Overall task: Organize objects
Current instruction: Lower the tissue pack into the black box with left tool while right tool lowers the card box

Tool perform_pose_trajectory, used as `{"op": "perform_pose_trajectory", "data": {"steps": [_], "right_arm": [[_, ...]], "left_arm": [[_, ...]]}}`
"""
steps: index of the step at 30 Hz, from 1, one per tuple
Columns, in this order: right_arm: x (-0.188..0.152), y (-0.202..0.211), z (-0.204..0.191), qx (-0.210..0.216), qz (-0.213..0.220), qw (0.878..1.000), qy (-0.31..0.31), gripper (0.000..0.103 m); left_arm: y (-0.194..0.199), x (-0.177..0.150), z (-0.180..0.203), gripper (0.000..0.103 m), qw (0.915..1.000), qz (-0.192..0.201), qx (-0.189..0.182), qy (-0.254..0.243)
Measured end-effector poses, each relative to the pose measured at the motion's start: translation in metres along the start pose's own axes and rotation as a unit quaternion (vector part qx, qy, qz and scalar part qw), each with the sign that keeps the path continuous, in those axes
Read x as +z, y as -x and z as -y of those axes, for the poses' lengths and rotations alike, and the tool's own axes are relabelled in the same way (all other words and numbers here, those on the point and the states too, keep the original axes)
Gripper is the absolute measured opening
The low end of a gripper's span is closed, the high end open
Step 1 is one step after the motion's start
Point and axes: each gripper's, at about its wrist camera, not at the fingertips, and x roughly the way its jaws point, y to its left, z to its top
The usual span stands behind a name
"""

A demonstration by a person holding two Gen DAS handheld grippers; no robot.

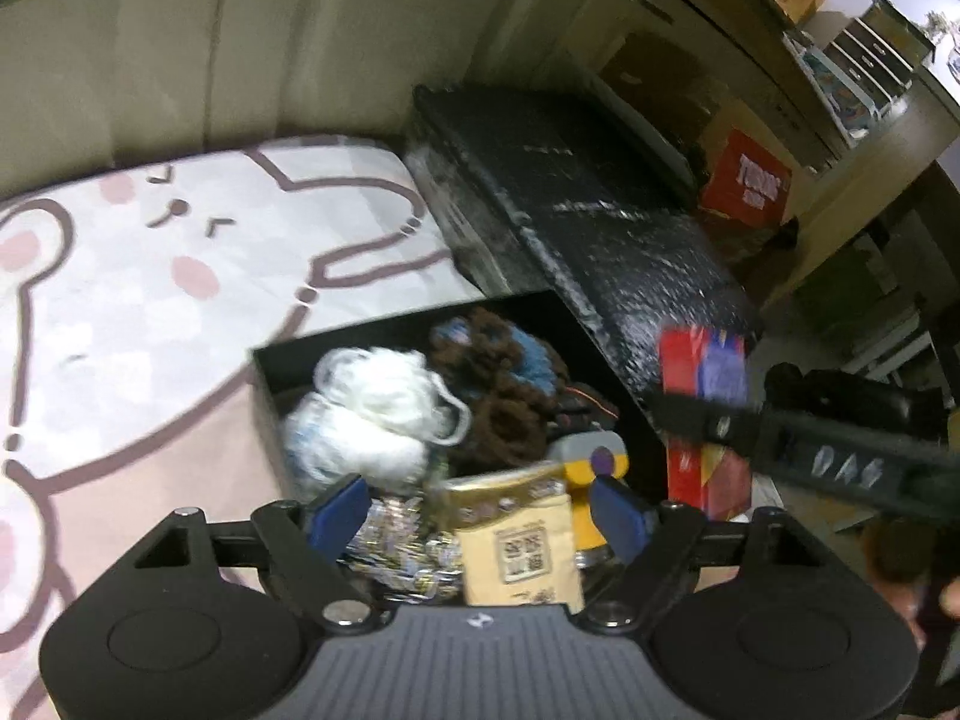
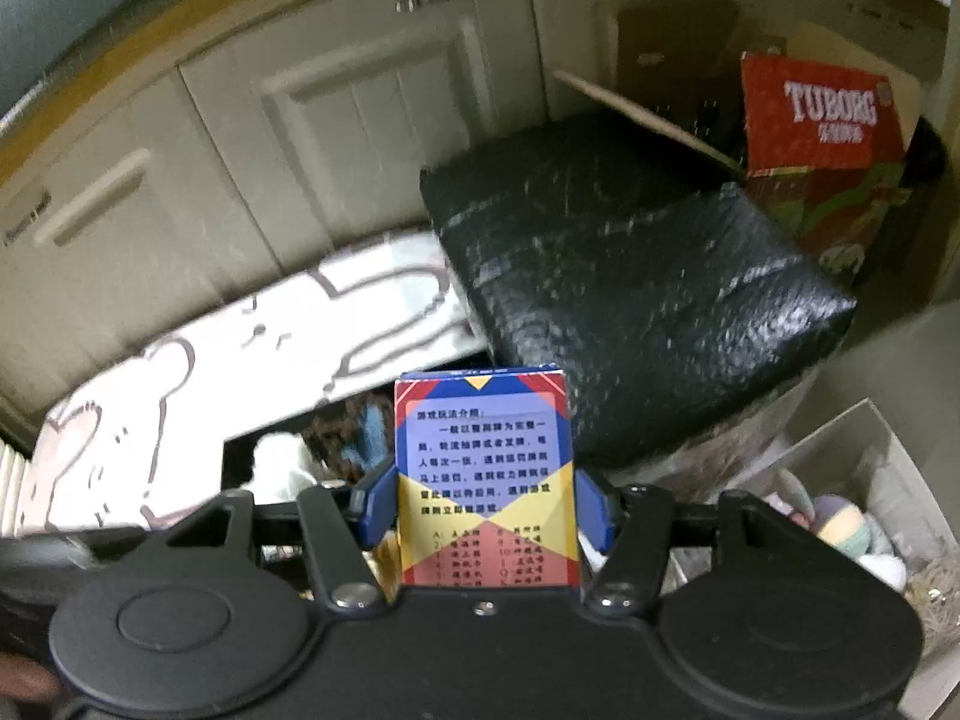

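Note:
My right gripper is shut on a red, blue and yellow card box with Chinese print, held upright above the near right edge of a black storage box. The card box also shows in the left wrist view, with the right gripper across it. The storage box holds white yarn, brown and blue yarn, a tan packet, a yellow and grey object and shiny wrapped pieces. My left gripper is open and empty, just above the packet.
A pink and white cartoon mat lies under the storage box. A large black wrapped block stands behind it. A red Tuborg carton is at the far right. A white bin of soft toys sits at right. Cabinet doors line the back.

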Motion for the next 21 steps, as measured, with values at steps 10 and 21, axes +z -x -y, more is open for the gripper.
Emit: {"op": "perform_pose_trajectory", "data": {"steps": [10,21], "right_arm": [[-0.011,-0.02,0.001,0.034,-0.016,0.999,-0.012,0.078],[-0.009,-0.011,-0.009,0.002,-0.027,0.999,0.044,0.054]], "left_arm": [[0.01,0.004,-0.016,0.082,0.9997,0.005,0.014,0.02],[0.011,0.003,-0.012,0.082,0.9999,0.003,0.013,0.008]]}}
